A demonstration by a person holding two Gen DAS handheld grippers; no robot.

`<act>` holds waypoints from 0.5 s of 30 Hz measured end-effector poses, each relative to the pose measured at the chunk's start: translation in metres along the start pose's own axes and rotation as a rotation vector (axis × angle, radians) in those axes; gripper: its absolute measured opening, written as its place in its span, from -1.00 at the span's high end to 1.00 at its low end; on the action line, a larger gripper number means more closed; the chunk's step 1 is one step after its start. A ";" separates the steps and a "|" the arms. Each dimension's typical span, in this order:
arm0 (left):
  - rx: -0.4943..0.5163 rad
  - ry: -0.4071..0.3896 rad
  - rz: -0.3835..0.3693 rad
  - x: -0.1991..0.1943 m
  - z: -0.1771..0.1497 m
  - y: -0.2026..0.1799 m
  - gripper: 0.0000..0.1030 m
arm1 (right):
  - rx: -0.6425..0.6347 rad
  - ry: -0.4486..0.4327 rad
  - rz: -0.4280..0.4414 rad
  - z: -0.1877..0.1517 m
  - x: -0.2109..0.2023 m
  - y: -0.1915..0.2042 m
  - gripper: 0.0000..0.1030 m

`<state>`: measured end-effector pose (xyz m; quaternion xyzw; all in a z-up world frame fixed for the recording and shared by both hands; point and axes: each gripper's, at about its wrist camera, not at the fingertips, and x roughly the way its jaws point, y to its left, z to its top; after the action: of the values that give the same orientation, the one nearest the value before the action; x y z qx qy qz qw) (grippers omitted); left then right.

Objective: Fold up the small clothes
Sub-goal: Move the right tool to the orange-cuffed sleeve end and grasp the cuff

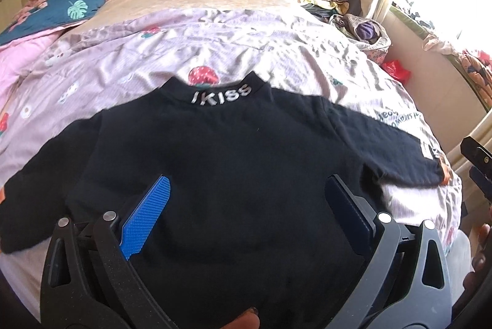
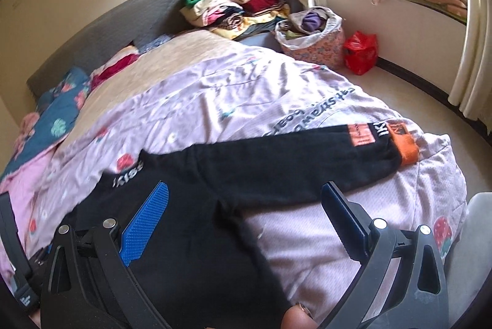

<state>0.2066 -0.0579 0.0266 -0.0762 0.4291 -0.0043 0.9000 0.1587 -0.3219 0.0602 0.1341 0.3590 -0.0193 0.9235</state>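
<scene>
A small black long-sleeved top (image 1: 233, 150) with "IKISS" on its collar lies flat and spread out on the pink strawberry-print quilt (image 1: 184, 52). My left gripper (image 1: 246, 193) is open and empty, its blue pads wide apart just above the top's lower body. My right gripper (image 2: 244, 200) is open and empty over the top's right side (image 2: 246, 172), near the armpit. The right sleeve runs out to an orange cuff (image 2: 406, 149). The right gripper's edge shows at the right of the left wrist view (image 1: 476, 166).
A pile of folded clothes (image 2: 240, 9) sits at the bed's far corner. A floral basket (image 2: 310, 37) and a red bag (image 2: 359, 52) stand on the floor by the window. A blue leaf-print blanket (image 1: 70, 6) lies at the far left.
</scene>
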 end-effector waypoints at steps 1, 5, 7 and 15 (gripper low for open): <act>0.000 -0.003 0.000 0.002 0.003 -0.003 -0.84 | 0.010 -0.004 -0.005 0.005 0.002 -0.004 -0.92; 0.010 0.006 -0.004 0.015 0.016 -0.015 -0.84 | 0.059 -0.017 -0.026 0.024 0.012 -0.021 -0.92; 0.016 0.005 -0.003 0.021 0.020 -0.021 -0.84 | 0.080 -0.023 -0.036 0.034 0.019 -0.031 -0.92; 0.038 0.029 -0.006 0.050 0.033 -0.046 -0.84 | 0.175 0.002 -0.093 0.041 0.049 -0.081 -0.92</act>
<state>0.2664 -0.1029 0.0145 -0.0606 0.4416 -0.0163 0.8950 0.2112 -0.4080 0.0378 0.1974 0.3628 -0.0931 0.9059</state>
